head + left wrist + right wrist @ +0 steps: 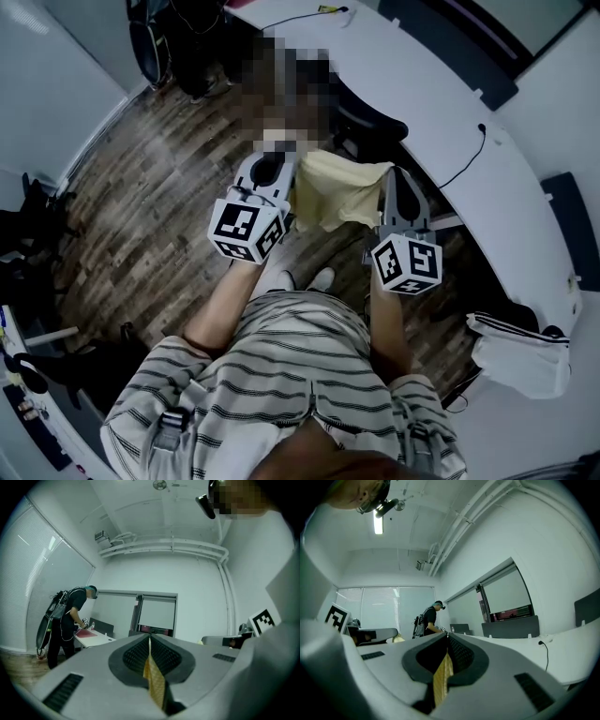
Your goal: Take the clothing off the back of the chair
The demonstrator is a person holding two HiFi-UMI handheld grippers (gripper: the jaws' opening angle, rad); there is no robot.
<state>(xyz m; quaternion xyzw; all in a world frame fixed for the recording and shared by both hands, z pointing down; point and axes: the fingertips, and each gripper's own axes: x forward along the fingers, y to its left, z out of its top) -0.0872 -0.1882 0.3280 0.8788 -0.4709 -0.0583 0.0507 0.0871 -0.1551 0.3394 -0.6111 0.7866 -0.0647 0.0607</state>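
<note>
A pale yellow garment (337,192) hangs spread between my two grippers, above the wood floor and just in front of a black office chair (373,127). In the head view my left gripper (281,161) grips the garment's left top corner and my right gripper (396,178) grips its right top corner. In the left gripper view the left gripper (150,643) is shut with a strip of yellow cloth (154,681) pinched between the pads. The right gripper (447,640) is likewise shut on a fold of the yellow cloth (441,679). A mosaic patch hides much of the chair.
A long curved white desk (450,112) runs behind and to the right of the chair, with a black cable (466,161) on it. A white bag with black stripes (520,352) lies at the right. Dark gear (33,225) stands at the left. A person (65,620) works at a far desk.
</note>
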